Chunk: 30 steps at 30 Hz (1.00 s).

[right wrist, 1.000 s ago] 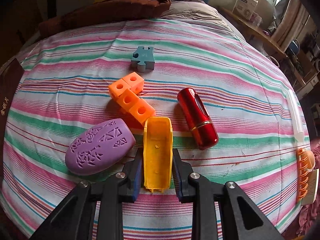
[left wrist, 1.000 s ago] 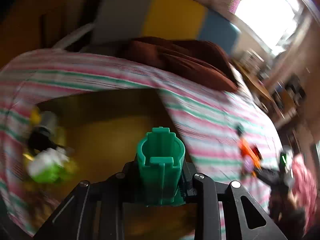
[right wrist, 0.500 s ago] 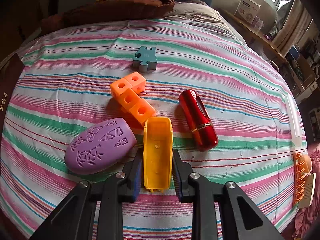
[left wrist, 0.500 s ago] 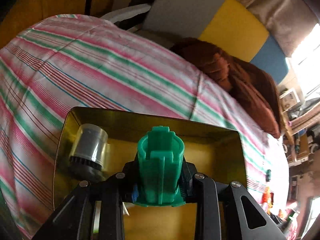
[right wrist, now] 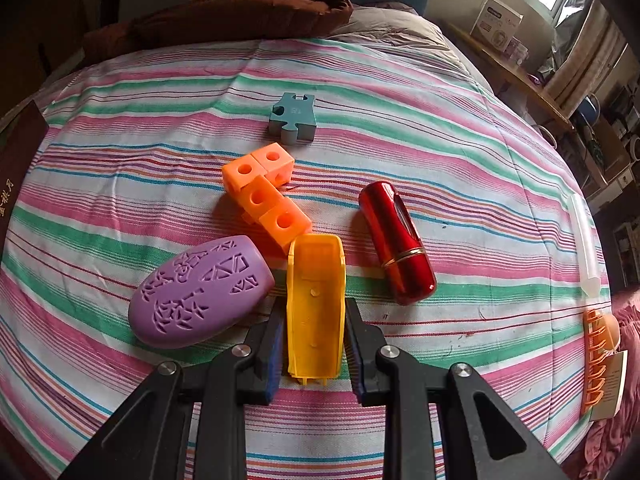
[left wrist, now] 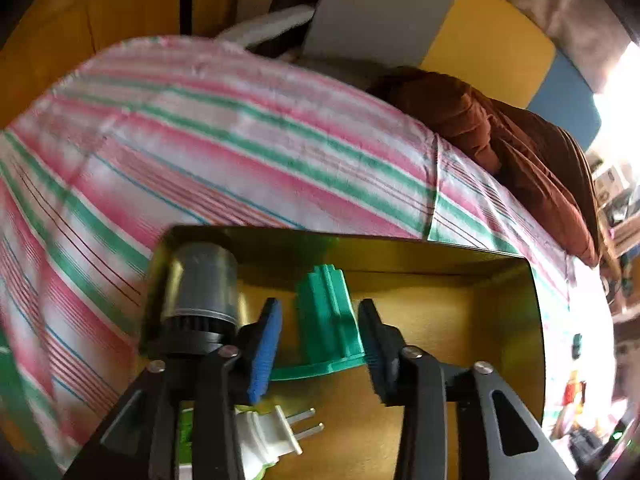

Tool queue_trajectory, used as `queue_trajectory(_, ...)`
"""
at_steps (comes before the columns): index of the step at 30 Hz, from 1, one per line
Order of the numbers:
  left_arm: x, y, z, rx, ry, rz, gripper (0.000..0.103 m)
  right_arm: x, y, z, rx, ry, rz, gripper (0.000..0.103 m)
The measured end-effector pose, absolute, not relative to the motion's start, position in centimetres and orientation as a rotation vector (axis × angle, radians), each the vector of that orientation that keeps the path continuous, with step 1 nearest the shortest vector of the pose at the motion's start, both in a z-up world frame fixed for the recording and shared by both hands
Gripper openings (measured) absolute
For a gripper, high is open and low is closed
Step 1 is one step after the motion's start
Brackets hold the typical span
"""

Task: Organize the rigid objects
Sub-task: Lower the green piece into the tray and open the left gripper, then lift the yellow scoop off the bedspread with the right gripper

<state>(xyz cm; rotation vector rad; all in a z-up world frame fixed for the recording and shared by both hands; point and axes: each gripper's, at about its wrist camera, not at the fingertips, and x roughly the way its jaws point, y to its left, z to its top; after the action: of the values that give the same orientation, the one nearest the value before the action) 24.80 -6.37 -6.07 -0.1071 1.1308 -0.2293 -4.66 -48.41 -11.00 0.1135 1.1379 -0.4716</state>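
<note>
gold box: grey-capped cylinder, white plug | bedspread: purple oval, orange cubes

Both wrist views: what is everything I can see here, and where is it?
gold box: one, on striped bedspread
green piece: one, in box
grey-capped bottle: one, box's left corner
white plug: one, in box
orange cubes: four joined, mid-bed
teal puzzle piece: one, beyond cubes
red tube: one, right of cubes
purple oval: one, left
yellow shell: one, gripped
left tool: open, jaws just opening around green piece
right tool: shut on shell
</note>
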Motion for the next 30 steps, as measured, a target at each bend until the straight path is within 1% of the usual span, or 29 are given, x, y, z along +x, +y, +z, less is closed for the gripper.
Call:
queue_trajectory(2,24.1,-6.7,-5.3,-0.052,1.085,-0.223,0.051,-4.7,-48.4,-11.0,0.110,1.137,-0.473,0.026)
queue_trajectory(5,22.1,-7.4,-3.8,0.000,1.015,-0.250,0.052,-4.7,-48.4,-11.0,0.109,1.135,-0.472,0.026)
queue_trajectory(8,18.5,-8.3,-2.6,0.051,0.951,-0.290,0.054,-4.7,-48.3,-11.1,0.103,1.131,-0.473,0.026)
queue_trajectory(12,13.2,-9.7,-1.9,0.096,0.889,-0.340,0.054,-4.7,-48.0,-11.1,0.090,1.129,-0.478,0.026)
queue_trajectory(16,8.9,-10.5,-1.7,0.128,0.851,-0.375,0.054,-4.8,-47.9,-11.1,0.081,1.125,-0.482,0.026)
queue_trajectory(20,6.4,-10.9,-1.4,0.153,0.826,-0.380,0.054,-4.7,-47.3,-11.1,0.045,1.119,-0.491,0.026)
queue_trajectory(30,3.1,-11.4,-1.3,0.197,0.803,-0.392,0.054,-4.8,-47.0,-11.0,0.022,1.114,-0.492,0.026)
